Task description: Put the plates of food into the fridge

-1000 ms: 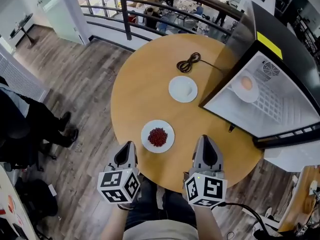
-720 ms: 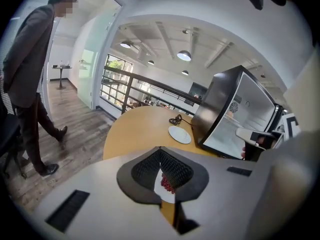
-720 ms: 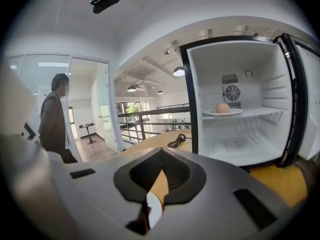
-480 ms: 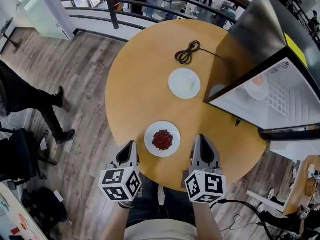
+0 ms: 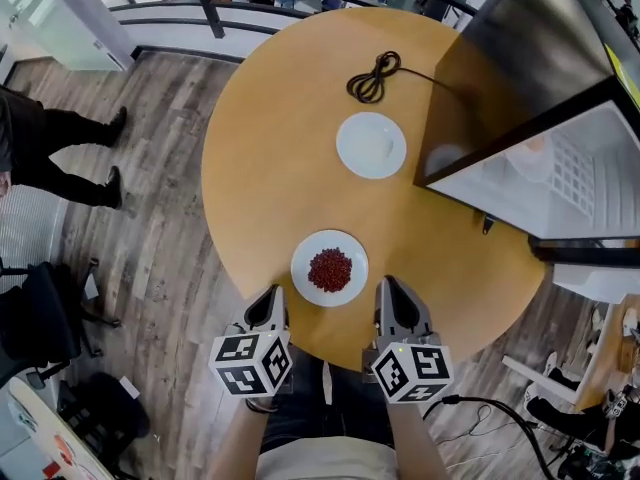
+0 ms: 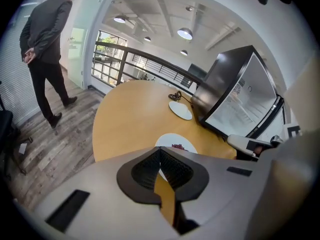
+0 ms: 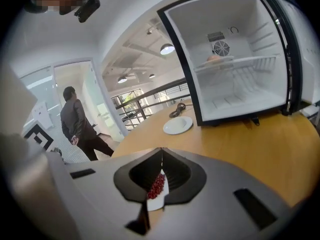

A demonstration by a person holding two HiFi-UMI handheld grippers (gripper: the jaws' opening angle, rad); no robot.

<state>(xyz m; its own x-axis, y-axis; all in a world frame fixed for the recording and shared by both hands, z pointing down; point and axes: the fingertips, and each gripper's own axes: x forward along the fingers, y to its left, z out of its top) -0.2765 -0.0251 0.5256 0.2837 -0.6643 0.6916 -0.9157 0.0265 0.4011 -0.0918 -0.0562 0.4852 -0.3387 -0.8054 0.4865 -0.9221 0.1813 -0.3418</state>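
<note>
Head view: round counter (image 5: 265,158) w/ the plate of red food (image 5: 330,268) near its near edge. It sits between the left gripper (image 5: 270,303) and right gripper (image 5: 390,293), apart from both. The grippers hang just at the counter's near edge. A white plate (image 5: 371,145) lies further in, toward the far right edge, close to the open fridge (image 5: 570,168), which stands on the counter's right side. A third plate (image 5: 528,156) is already on a shelf inside. A coiled cable (image 5: 373,76) lies beyond the white plate. A person (image 5: 55,143) stands on the floor, well off to the left.

Left gripper view: jaws pressed together at the tips, nothing between them. The red-food plate shows just past them, slightly right of line.

Right gripper view: jaws also pressed together and empty. The red food shows thru the gap behind the tips. The fridge is wide open, w/ free shelf space.

Step in hand, by the look of it: reach for the near plate. To do it well, spread the jaws before closing in. Come at the rim low and from opposite sides, one gripper per side. Pinch rim only and keep clear of the food. Lift level, since the loose red bits would prob. roll if it tilts. Then carry it right, passing clear of the white plate, and into a free shelf spot.
</note>
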